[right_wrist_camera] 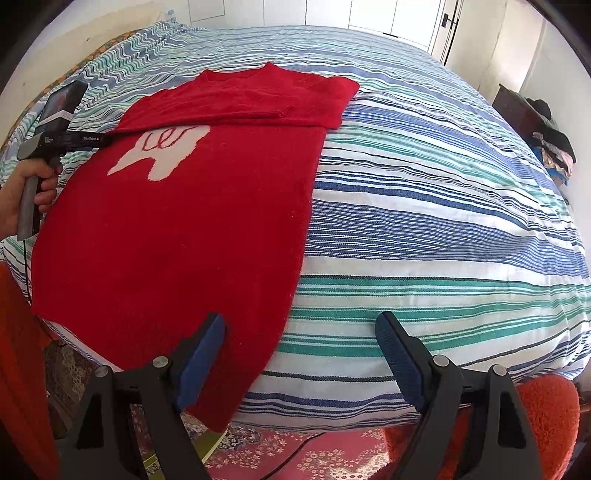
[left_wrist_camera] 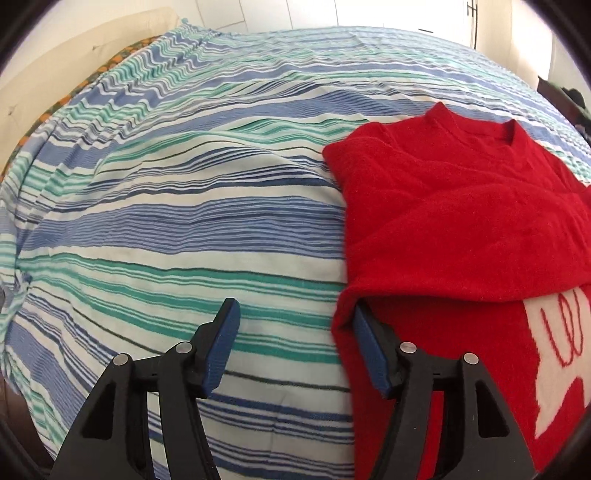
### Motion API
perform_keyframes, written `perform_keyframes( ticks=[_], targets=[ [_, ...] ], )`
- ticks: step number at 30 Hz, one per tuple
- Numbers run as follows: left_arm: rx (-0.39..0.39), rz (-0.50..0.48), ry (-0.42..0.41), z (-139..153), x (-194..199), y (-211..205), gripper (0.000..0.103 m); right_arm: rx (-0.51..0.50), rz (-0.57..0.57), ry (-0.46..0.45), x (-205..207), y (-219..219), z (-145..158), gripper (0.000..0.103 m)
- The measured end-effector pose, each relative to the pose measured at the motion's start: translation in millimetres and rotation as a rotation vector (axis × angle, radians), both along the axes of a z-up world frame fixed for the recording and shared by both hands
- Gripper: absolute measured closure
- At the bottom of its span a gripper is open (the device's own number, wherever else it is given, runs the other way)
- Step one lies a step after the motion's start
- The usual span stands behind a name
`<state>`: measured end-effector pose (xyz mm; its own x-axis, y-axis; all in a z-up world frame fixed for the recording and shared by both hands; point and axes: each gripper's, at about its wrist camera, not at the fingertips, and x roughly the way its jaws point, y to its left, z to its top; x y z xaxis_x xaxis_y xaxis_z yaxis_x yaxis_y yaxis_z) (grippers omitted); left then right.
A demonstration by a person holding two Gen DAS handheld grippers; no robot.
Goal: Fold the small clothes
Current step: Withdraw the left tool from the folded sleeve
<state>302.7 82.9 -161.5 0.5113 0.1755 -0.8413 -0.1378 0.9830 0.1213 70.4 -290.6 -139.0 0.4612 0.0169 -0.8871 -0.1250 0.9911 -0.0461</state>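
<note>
A home bedroom — striped bedspread (right_wrist_camera: 424, 206), patterned rug (right_wrist_camera: 295, 454), closet doors (right_wrist_camera: 388, 14).

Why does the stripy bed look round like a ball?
Both wrist views use fisheye lenses: they bulge the striped bedspread and darken the corners. In the right wrist view, daylight falls softly on the red sweater, sharp, without glare.

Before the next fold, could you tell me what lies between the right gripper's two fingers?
In the right wrist view, the right gripper is open over the red sweater's hem edge and striped bedspread.

Bed (right_wrist_camera: 424, 229) under blue, green and white striped cover, red sweater (right_wrist_camera: 177, 236) spread flat on it
</note>
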Motion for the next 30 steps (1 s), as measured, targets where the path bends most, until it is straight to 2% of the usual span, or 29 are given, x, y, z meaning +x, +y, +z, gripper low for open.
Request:
perform_keyframes(
  ticks=[3, 6, 7, 9, 10, 12, 13, 14, 15, 16, 18, 20, 22, 24, 25, 26, 27, 29, 30],
  targets=[
    [-0.116, 0.031, -0.052, 22, -12, 27, 0.038, 0.011, -0.014, 0.001, -1, -3, 0, 0.02],
    [-0.258, 0.058, -0.097, 43, 5, 50, 0.043, 0.006, -0.011, 0.009, 0, -2, -3, 0.02],
    [-0.309, 0.047, -0.086, 45, 19, 52, 0.043, 0.002, -0.007, 0.011, 1, 0, -3, 0.02],
    [-0.41, -0.018, 0.001, 36, 55, 44, 0.043, -0.005, 0.002, 0.017, 3, 3, -6, 0.02],
    [-0.419, -0.047, 0.043, 29, 72, 36, 0.043, -0.007, 0.004, 0.018, 4, 4, -6, 0.02],
    [-0.368, -0.071, 0.12, 10, 101, 18, 0.043, -0.01, 0.007, 0.019, 5, 6, -7, 0.02],
    [-0.349, -0.069, 0.151, 2, 112, 12, 0.047, -0.01, 0.006, 0.02, 5, 6, -7, 0.02],
    [-0.341, -0.06, 0.164, -5, 120, 8, 0.06, -0.008, 0.003, 0.021, 6, 6, -7, 0.02],
    [-0.346, -0.053, 0.157, -7, 124, 8, 0.099, -0.007, 0.0, 0.021, 6, 5, -7, 0.02],
    [-0.342, -0.046, 0.129, -5, 126, 9, 0.101, -0.006, -0.002, 0.022, 6, 4, -7, 0.019],
    [-0.257, -0.023, 0.06, 3, 124, 13, 0.101, -0.005, -0.006, 0.024, 7, 4, -8, 0.019],
    [-0.23, 0.0, 0.083, -6, 125, 19, 0.101, -0.004, -0.006, 0.027, 8, 3, -9, 0.019],
    [-0.178, -0.03, 0.1, -14, 123, 13, 0.096, -0.006, -0.005, 0.03, 9, 3, -11, 0.018],
    [-0.11, -0.055, 0.11, -13, 118, 4, 0.088, -0.005, -0.004, 0.034, 11, 2, -12, 0.018],
    [-0.09, -0.057, 0.106, -9, 115, 1, 0.074, -0.004, -0.005, 0.034, 11, 2, -11, 0.018],
    [-0.077, -0.046, 0.09, -2, 109, 1, 0.065, -0.003, -0.006, 0.033, 11, 2, -11, 0.018],
    [-0.078, -0.032, 0.049, 8, 101, 4, 0.051, -0.002, -0.007, 0.031, 11, 2, -11, 0.018],
    [-0.111, -0.024, -0.024, 25, 81, 15, 0.049, 0.0, -0.011, 0.028, 10, 0, -10, 0.018],
    [-0.142, -0.031, -0.031, 28, 74, 18, 0.049, 0.001, -0.013, 0.027, 10, 0, -10, 0.018]
  ],
)
